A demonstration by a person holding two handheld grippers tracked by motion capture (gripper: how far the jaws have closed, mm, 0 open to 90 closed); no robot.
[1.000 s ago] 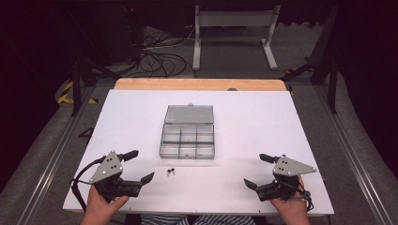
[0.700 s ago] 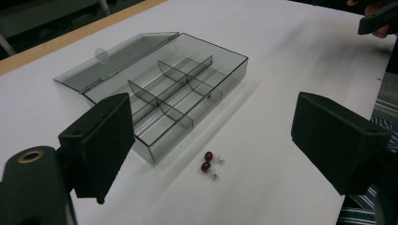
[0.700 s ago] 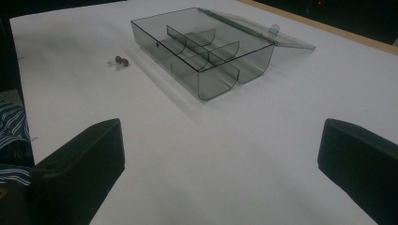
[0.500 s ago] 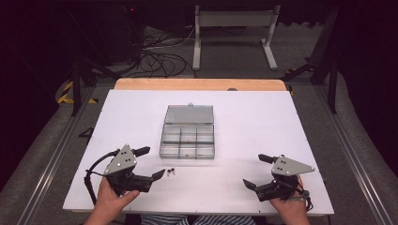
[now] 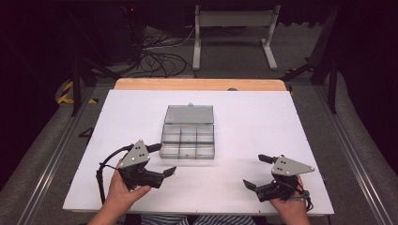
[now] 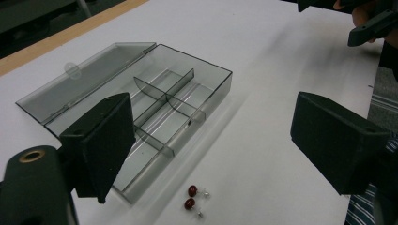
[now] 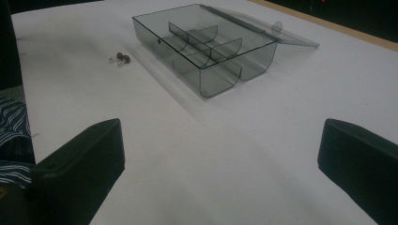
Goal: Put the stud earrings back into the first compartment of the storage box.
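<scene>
The left claw, jaws spread wide and holding nothing, hovers just above two small dark-red stud earrings lying on the white tabletop beside the open smoky-grey plastic compartment box, while the right claw gapes wide, well apart.

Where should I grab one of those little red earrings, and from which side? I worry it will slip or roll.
Judging by shape, pinch the round red bead of the earrings, not the thin pin. Come straight down with the open left hand-held gripper, jaws on either side of the bead. The pair lies flat on the white table just outside the clear box, so approach from the side away from its wall.
</scene>
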